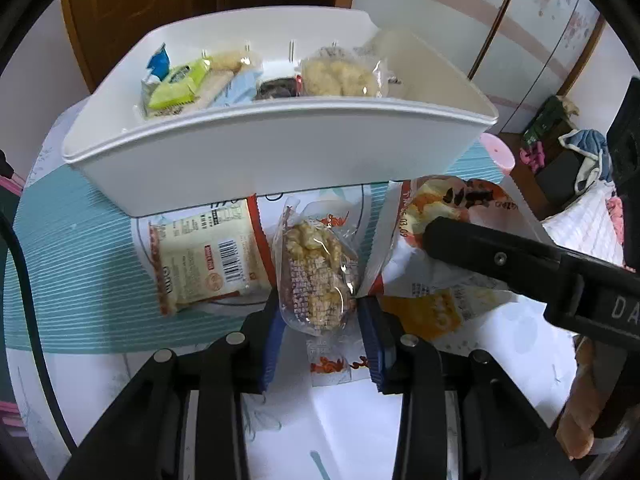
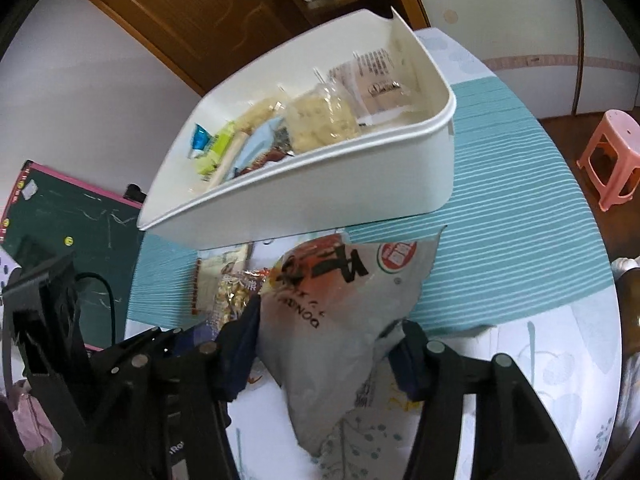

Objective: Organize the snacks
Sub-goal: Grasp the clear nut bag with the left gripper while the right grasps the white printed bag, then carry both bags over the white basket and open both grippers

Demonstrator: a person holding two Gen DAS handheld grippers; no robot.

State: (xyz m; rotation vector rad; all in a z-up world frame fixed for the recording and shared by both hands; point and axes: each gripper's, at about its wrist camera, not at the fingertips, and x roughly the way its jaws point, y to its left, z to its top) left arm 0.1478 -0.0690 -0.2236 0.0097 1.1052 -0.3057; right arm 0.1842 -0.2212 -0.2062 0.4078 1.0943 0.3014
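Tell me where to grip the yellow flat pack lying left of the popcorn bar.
Grip the yellow pack across its short width at the near end, coming from above and the near side. It lies flat, barcode side up; its far end is tucked against the bin, and the bar sits close on its right.

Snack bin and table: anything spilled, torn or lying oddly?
Nothing spilled or torn. The white bin sits upright with packets inside; three snack packets lie on the table in front, the flat cream packet partly tucked under its edge.

Snack packets before bin
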